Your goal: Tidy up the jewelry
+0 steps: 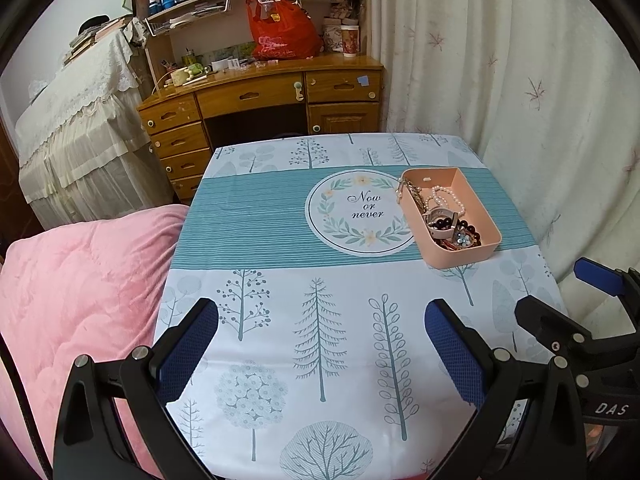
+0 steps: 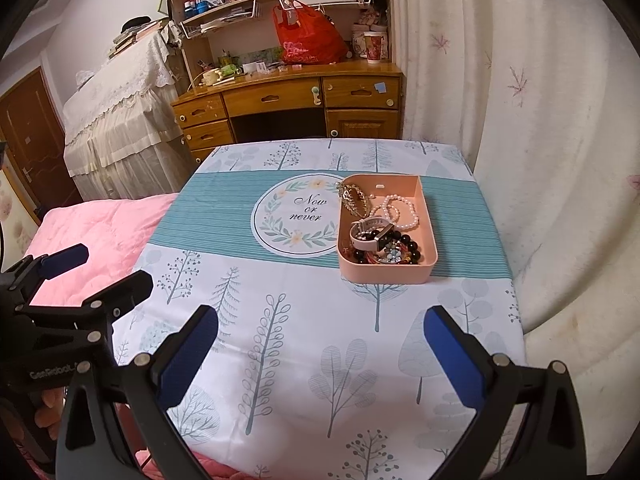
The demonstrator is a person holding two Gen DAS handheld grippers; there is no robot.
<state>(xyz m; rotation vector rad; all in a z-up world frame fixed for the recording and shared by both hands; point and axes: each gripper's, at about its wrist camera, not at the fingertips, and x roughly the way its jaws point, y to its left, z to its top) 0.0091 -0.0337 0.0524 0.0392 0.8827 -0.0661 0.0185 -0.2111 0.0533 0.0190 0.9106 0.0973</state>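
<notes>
A pink tray [image 1: 484, 254] [image 2: 430, 236] stands on the tree-print tablecloth at the table's right side. Inside lie a white pearl bracelet [image 2: 394, 210] [image 1: 446, 198], a gold chain [image 2: 354, 198] draped over the left rim, a watch with a pale strap [image 2: 366, 234] [image 1: 440, 220] and dark bead bracelets [image 2: 404, 246] [image 1: 466, 232]. My left gripper [image 1: 322, 338] hovers open over the near edge of the table, nothing between its blue pads. My right gripper [image 2: 322, 340] is open too, empty, short of the tray. Each gripper shows at the edge of the other's view.
The tablecloth [image 2: 280, 320] has a round "Now or never" print [image 2: 298, 216] left of the tray. A pink quilt [image 1: 80, 300] lies to the left of the table. A wooden desk [image 1: 260, 96] with a red bag [image 1: 282, 30] stands behind; a curtain [image 2: 520, 120] hangs at the right.
</notes>
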